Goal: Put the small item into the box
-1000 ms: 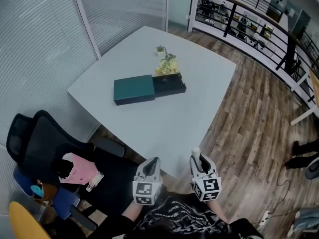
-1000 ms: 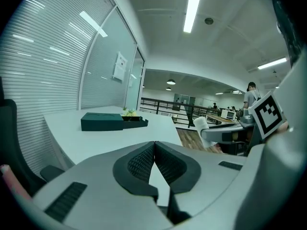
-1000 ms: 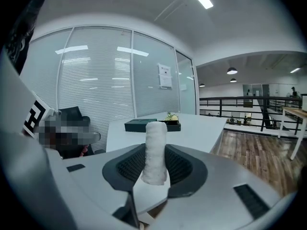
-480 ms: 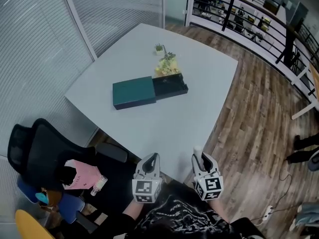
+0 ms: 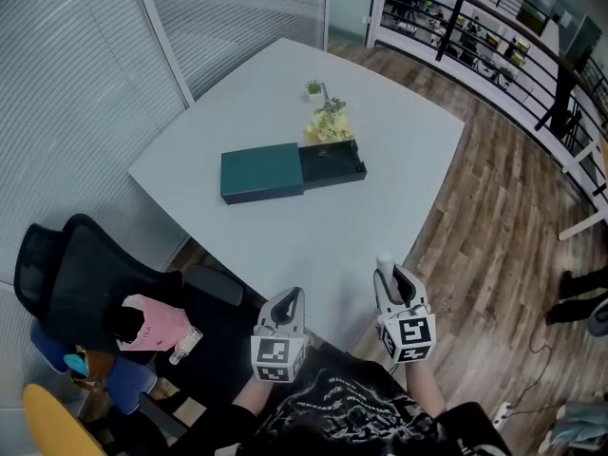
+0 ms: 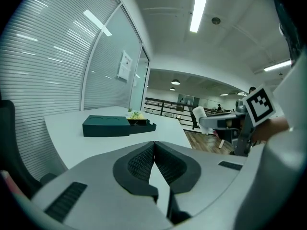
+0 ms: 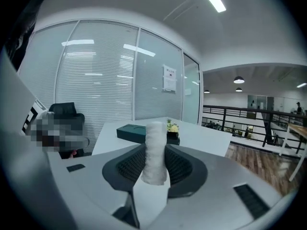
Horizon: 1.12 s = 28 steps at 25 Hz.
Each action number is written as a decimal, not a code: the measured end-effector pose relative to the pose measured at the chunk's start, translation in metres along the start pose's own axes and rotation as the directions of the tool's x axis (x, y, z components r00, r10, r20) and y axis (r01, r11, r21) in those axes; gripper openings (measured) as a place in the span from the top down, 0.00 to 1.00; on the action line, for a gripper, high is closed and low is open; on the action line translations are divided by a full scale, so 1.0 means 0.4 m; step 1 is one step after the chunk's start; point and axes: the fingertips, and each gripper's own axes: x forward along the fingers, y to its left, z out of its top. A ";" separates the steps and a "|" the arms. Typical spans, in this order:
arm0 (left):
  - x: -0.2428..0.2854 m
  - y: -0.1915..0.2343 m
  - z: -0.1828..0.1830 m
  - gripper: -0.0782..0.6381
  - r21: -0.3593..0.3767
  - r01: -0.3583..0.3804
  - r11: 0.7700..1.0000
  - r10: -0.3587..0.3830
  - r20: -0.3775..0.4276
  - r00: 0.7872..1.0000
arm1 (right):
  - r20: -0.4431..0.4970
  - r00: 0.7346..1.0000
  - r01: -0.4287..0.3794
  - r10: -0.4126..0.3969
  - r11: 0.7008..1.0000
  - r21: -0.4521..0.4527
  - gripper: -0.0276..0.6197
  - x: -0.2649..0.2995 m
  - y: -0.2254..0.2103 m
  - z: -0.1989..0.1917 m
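Holding small white roll [image 7: 155,150] upright, clamped between right gripper [image 5: 388,278] jaws, at near table [image 5: 399,141] edge, well apart from dark green box [image 5: 262,173]. Looks like carry phase: next calls for reaching across to open black tray [image 5: 331,162], then release; left gripper [image 5: 294,297] closed on nothing. Pad contact on roll readable only in right gripper view; tray layout only in head view.
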 end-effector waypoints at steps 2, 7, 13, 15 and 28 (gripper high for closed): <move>0.005 0.004 -0.003 0.87 -0.002 -0.006 1.000 0.006 -0.008 1.000 | 0.018 1.000 -0.006 0.006 1.000 -0.029 0.75 0.033 -0.017 0.039; 0.018 0.018 -0.004 0.87 -0.014 -0.013 1.000 0.013 -0.018 1.000 | 0.027 1.000 -0.008 0.011 0.996 -0.087 0.75 0.112 -0.052 0.124; 0.034 0.044 0.011 0.87 -0.014 -0.032 0.999 0.032 -0.009 0.999 | 0.027 0.999 -0.028 0.034 0.981 -0.192 0.75 0.195 -0.071 0.206; 0.037 0.056 0.011 0.87 -0.021 -0.049 0.999 0.049 -0.011 0.999 | 0.016 0.998 -0.054 0.059 0.971 -0.232 0.75 0.223 -0.071 0.234; 0.064 0.115 0.008 0.87 -0.037 -0.108 0.993 0.107 -0.025 0.994 | -0.039 0.986 -0.164 0.165 0.873 -0.460 0.75 0.456 -0.042 0.368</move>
